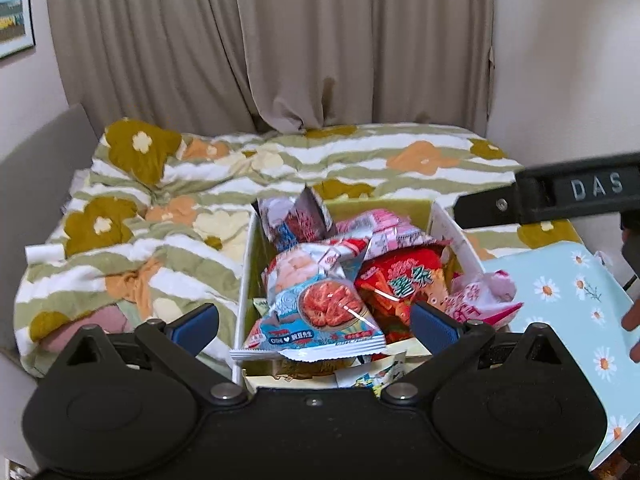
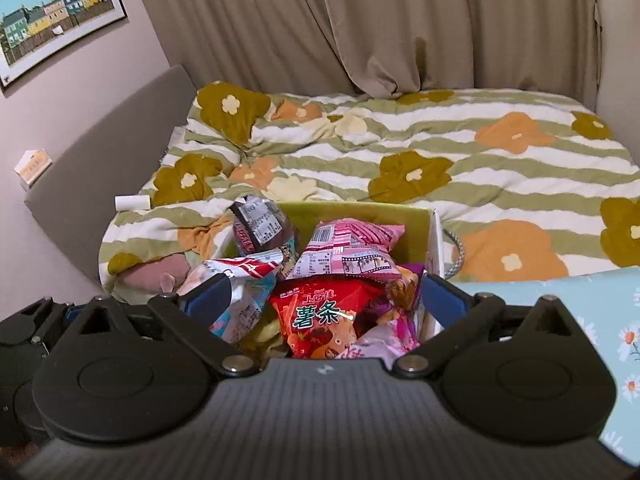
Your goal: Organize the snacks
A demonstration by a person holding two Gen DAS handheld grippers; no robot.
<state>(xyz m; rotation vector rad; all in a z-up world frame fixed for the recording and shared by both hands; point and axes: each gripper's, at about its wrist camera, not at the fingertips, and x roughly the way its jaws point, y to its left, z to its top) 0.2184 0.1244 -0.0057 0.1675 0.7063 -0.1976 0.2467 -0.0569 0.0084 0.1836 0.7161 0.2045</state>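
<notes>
**Snack box filled; both tools empty above it**

Bedroom setting: a bed with a flower-print quilt (image 2: 400, 168) under drawn beige curtains (image 2: 360, 20) carries the work. An open green-lined box (image 2: 416, 216) sits on the quilt's near edge, heaped with snack packets. On top lie a red potato-stick bag (image 2: 320, 316), a pink packet (image 2: 352, 248), a blue-and-white packet showing red food (image 1: 320, 312) and a dark packet (image 2: 260, 224) propped at the far corner.

Left tool (image 1: 314, 324) hangs over the box, jaws spread wide, nothing between them. Right tool (image 2: 324, 296) likewise stands released, holding nothing.

No loose packets show on the quilt. A daisy-print blue sheet (image 2: 600, 320) lies just beside the box; possibly its lid, which I cannot confirm.

Judgement: gathering looks largely done. Remaining, if anything: levelling the untidy heap, since one small pink packet (image 1: 480, 296) overhangs the right wall, and closing the box.
</notes>
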